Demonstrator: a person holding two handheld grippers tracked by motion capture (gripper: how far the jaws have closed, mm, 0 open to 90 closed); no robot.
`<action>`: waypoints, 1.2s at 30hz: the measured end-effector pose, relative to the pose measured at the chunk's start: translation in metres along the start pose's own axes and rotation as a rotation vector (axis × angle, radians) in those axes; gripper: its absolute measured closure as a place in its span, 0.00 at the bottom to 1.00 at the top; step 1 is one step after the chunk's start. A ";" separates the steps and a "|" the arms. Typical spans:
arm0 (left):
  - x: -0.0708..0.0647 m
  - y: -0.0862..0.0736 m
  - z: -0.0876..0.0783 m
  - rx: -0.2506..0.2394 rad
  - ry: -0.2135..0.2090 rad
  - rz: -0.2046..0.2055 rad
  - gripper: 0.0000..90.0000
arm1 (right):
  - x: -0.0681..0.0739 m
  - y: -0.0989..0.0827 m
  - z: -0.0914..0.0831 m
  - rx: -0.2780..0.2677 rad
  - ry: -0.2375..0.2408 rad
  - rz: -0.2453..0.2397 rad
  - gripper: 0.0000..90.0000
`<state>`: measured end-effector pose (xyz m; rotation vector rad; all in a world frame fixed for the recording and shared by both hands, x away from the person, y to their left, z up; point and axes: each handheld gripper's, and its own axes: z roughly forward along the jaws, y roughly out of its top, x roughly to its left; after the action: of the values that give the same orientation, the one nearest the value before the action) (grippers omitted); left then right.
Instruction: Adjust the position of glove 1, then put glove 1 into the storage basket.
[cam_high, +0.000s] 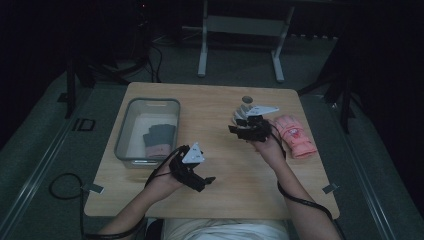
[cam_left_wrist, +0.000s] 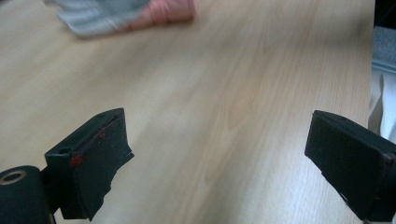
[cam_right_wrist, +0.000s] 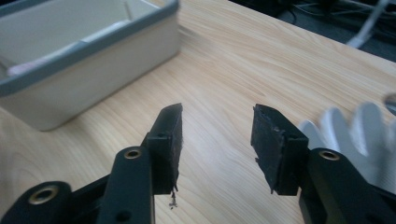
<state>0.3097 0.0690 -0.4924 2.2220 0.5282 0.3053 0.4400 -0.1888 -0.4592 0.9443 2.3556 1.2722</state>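
Observation:
My left gripper (cam_high: 209, 179) hangs over the front middle of the wooden table (cam_high: 220, 165), jaws wide apart with bare wood between them (cam_left_wrist: 219, 140). Farther off in the left gripper view lies a light grey glove with a pink cuff (cam_left_wrist: 112, 14). My right gripper (cam_high: 233, 130) is near the table's centre and points left toward the grey tub (cam_high: 131, 117). Its jaws stand partly apart with nothing between them (cam_right_wrist: 217, 126). The light grey glove (cam_high: 240, 116) lies just beside it, its fingers showing at the right (cam_right_wrist: 359, 130). A pink glove (cam_high: 295, 135) lies flat to the right.
The grey tub (cam_right_wrist: 93, 51) at the table's left holds a dark grey glove with a pink cuff (cam_high: 160, 139). A small round grey object (cam_high: 246, 100) stands behind the right gripper. Cables trail from both grippers off the front edge. A white frame (cam_high: 240, 30) stands beyond the table.

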 end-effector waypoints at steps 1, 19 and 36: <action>-0.001 -0.004 0.004 0.003 -0.006 -0.007 0.06 | -0.003 -0.002 -0.002 -0.001 -0.009 0.003 0.59; 0.000 -0.041 0.035 0.176 0.002 0.022 0.07 | -0.052 -0.006 0.009 0.048 -0.135 0.032 0.69; -0.001 -0.044 0.031 0.136 -0.011 -0.002 0.07 | -0.102 -0.037 0.058 0.288 -0.156 -0.121 0.66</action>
<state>0.3092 0.0731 -0.5458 2.3528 0.5601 0.2633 0.5317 -0.2356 -0.5266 0.9276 2.4696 0.7981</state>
